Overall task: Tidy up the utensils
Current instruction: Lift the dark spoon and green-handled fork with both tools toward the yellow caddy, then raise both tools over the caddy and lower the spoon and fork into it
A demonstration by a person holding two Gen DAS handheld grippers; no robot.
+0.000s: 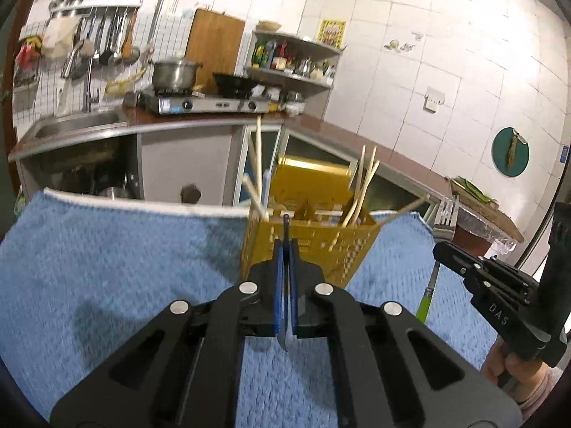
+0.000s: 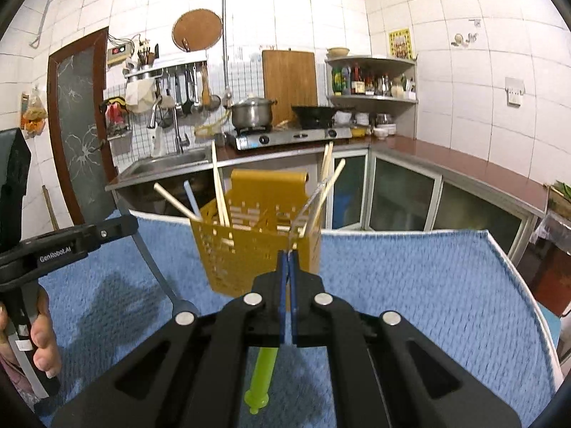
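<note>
A yellow perforated utensil holder (image 1: 307,246) stands on a blue towel (image 1: 117,260) and holds several wooden chopsticks (image 1: 360,185). My left gripper (image 1: 285,246) is shut on a thin metal utensil (image 1: 285,339), just in front of the holder. My right gripper (image 2: 288,260) is shut on a fork with a green handle (image 2: 262,374); its tines (image 2: 316,192) rise over the holder (image 2: 249,246). In the left wrist view the right gripper (image 1: 442,249) is at the right, with the fork's tines (image 1: 446,210) up and the green handle (image 1: 424,306) below.
A kitchen counter (image 2: 464,164) with a sink (image 2: 167,164), a gas stove (image 2: 289,135) with a pot and a wok, and a spice shelf (image 2: 371,82) runs behind. The towel's far edge (image 2: 410,233) lies just behind the holder.
</note>
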